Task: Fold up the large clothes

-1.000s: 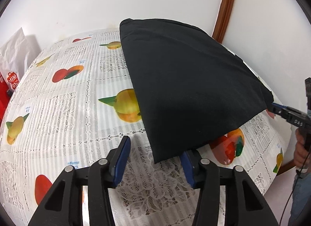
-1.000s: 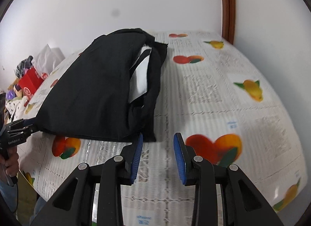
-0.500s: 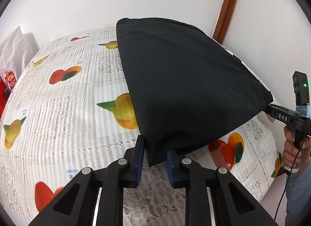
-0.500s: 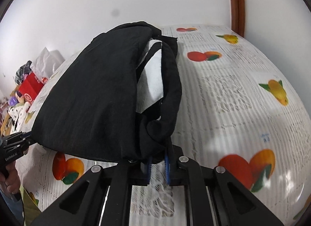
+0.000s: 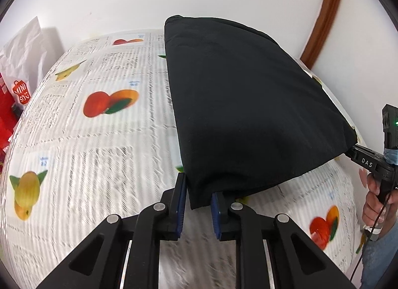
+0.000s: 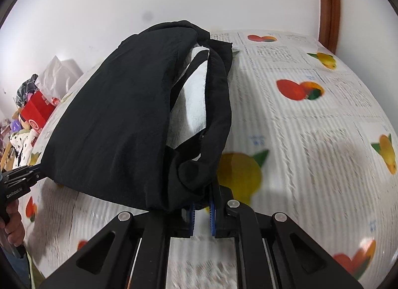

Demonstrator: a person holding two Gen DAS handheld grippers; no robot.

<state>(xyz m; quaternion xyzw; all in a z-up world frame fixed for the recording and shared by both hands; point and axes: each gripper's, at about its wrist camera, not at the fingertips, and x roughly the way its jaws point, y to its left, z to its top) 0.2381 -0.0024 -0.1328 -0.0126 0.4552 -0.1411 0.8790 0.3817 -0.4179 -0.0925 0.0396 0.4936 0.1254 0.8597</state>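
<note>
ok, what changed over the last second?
Both grippers closed on the black garment: left gripper took its near corner, right gripper the bunched edge, and the near end lifted off the fruit-print tablecloth. The far end stayed down, the tablecloth unmoved.

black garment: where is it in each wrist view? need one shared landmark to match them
Left wrist: black garment fills centre to right, near corner between the left gripper pads.
Right wrist: black garment sits centre-left, bunched edge pinched by the right gripper.
Shared landmark: the brown door frame at upper right in both.
</note>
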